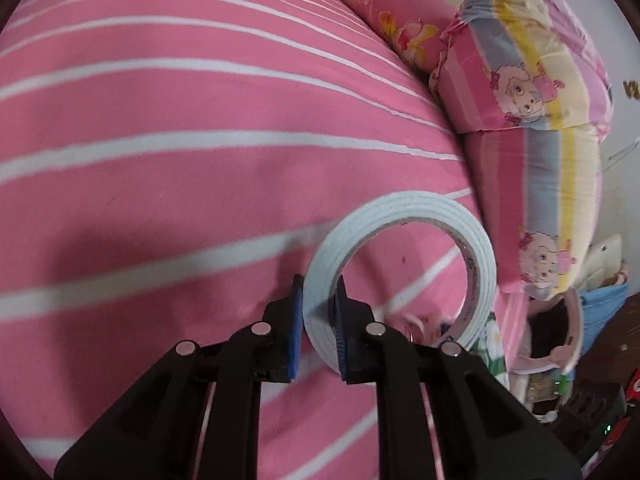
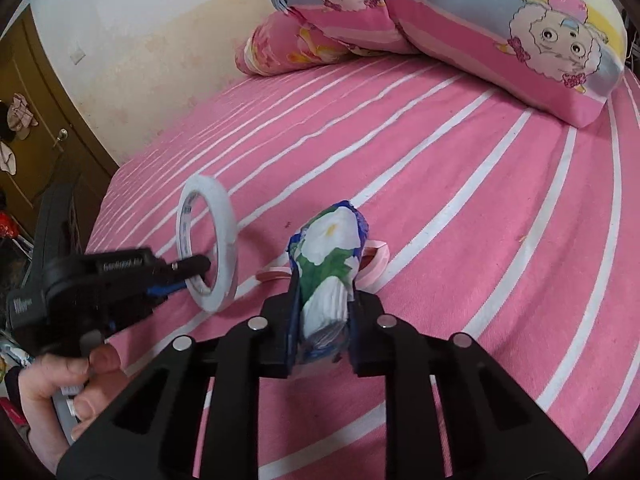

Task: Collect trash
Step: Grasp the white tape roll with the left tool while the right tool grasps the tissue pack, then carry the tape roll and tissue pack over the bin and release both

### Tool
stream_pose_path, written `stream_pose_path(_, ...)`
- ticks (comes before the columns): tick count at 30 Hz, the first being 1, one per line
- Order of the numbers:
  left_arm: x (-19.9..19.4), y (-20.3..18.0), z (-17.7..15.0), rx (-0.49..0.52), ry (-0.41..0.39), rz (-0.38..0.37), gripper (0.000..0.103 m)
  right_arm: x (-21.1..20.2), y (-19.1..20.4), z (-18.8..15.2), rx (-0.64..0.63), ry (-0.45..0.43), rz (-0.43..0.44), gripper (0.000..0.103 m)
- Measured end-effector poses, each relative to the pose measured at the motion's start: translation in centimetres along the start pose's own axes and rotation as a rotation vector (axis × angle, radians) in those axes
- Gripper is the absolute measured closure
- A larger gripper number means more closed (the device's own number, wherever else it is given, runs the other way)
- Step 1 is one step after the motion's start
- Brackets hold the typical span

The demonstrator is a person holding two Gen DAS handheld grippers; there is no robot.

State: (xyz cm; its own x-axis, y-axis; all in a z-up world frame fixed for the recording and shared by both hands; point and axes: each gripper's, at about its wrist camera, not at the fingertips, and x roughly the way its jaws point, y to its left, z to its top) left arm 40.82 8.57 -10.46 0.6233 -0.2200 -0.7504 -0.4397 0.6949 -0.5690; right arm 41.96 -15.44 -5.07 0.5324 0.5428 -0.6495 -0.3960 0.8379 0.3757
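Left wrist view: left gripper (image 1: 318,322) is clamped on the wall of a white tape roll (image 1: 400,276), one pad outside the ring, one inside the hole. The roll stands on edge, its far side leaning away ahead and right of the fingers. Under it is the pink striped bedsheet (image 1: 180,160). Further ahead and right of the gripper, cartoon pillows (image 1: 528,92) are stacked at the head of the bed. Low right, past the bed edge, there is a bin or bucket (image 1: 556,340) with clutter inside, too blurred to say more. A bit of the floral packet (image 1: 490,340) peeks out just right of the roll.

Right wrist view: right gripper (image 2: 324,312) is squeezed onto a crumpled floral packet (image 2: 332,264), white, green and blue print, sticking up ahead from between the pads. Something pink and looped (image 2: 376,258) lies on the sheet just behind the packet; can't tell what. Off to the left of this gripper, the left gripper (image 2: 192,270) shows side-on with the tape roll (image 2: 208,240) pinched, and the person's hand (image 2: 60,384) on its handle. Bedsheet (image 2: 460,200) bare ahead and to the right, pillows (image 2: 520,32) at the far end.

Progress, as a judgement: both pieces are grasped but both are low at the sheet, so pickup is only just made. Left to do: lift, carry to a bin, probably that one off the bed edge, release. The pink looped item may also be trash to fetch.
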Motion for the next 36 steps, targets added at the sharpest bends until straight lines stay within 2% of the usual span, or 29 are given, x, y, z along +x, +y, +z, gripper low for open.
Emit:
stream_pose_path(6,-2.8,1.8,-2.5,-0.065,0.012,-0.08,0.09,-1.7,1.2,-0.8,-0.014,-0.004,0.035,0.085)
stream_pose_path(10,-5.6,3.2,-4.7,-0.098,0.011,-0.105,0.09,-3.6,2.6,-1.7,-0.003,0.011,0.075,0.085)
stream_pose_path(15,-9.7,3.0,-7.3,-0.084,-0.018,-0.125,0.09,-6.6,4.8,-3.3,-0.009,0.009,0.114,0.085)
stream_pose_path(25,-18.2,3.7,-14.4,-0.079,-0.063,-0.163,0.09,-13.4,6.6,-9.7,0.035,-0.001,0.182,0.085)
stream_pose_path(31,-21.8,3.3,-20.2,-0.096,-0.054,-0.189,0.09,-18.1,6.3,-13.7,0.013,-0.036,0.183,0.085)
stream_pose_path(36,-25.0,1.2,-23.6,-0.045,-0.077,-0.203,0.09,-22.0,6.2,-16.7,-0.018,-0.076,0.152,0.085)
